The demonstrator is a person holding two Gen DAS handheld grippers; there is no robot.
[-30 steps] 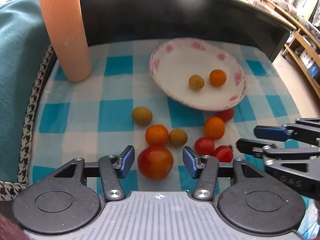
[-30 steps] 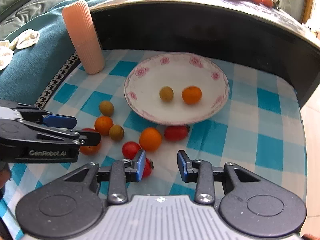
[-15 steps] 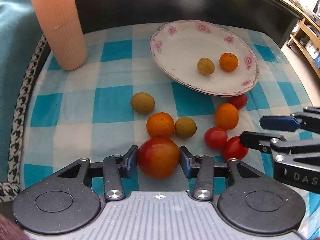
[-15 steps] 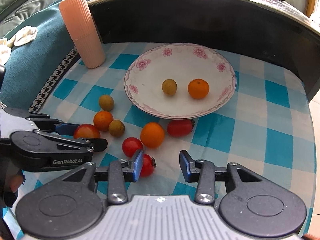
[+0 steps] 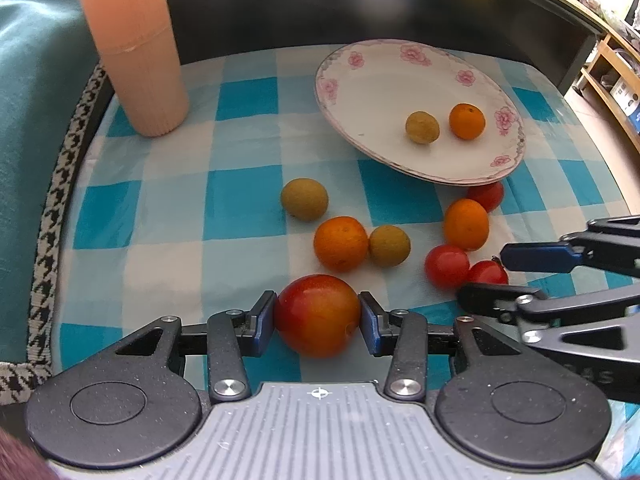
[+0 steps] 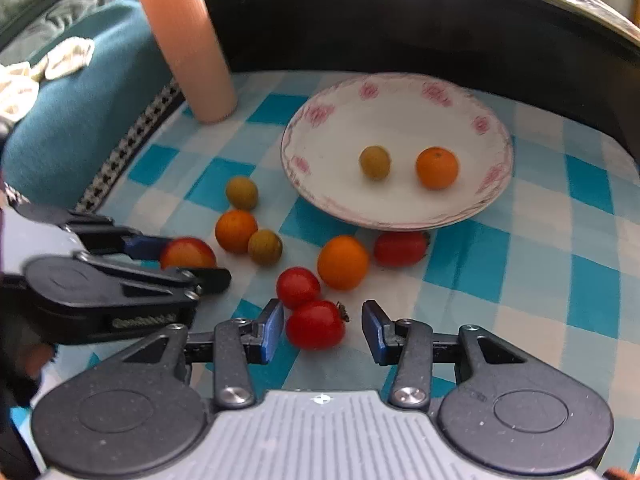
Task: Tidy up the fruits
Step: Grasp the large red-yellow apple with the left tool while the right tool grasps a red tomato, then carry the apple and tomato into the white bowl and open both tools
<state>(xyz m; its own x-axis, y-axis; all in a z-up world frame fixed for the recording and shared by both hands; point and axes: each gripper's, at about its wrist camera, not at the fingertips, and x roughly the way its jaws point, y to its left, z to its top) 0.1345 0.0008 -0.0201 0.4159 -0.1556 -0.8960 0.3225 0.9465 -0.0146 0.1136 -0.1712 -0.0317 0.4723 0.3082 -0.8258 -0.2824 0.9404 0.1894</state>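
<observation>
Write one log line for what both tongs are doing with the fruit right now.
left tongs: shut on big red fruit | right tongs: opening, cherry tomato between, untouched | plate: two fruits

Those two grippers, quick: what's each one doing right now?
Left gripper: closed on the big red-orange fruit.
Right gripper: opening, a small red tomato between its fingers, not gripped.

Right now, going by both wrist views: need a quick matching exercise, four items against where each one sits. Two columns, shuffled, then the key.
Items
1. large red-orange fruit
2. cherry tomato with stem
3. small orange
4. ribbed pink cup

Places
A. standing upright on the checked cloth, left of the plate
B. between the open right tongs, pads not touching it
C. clamped by the left tongs
D. on the floral plate, beside a brownish-green fruit

Pairs: 1-C, 2-B, 3-D, 4-A
</observation>
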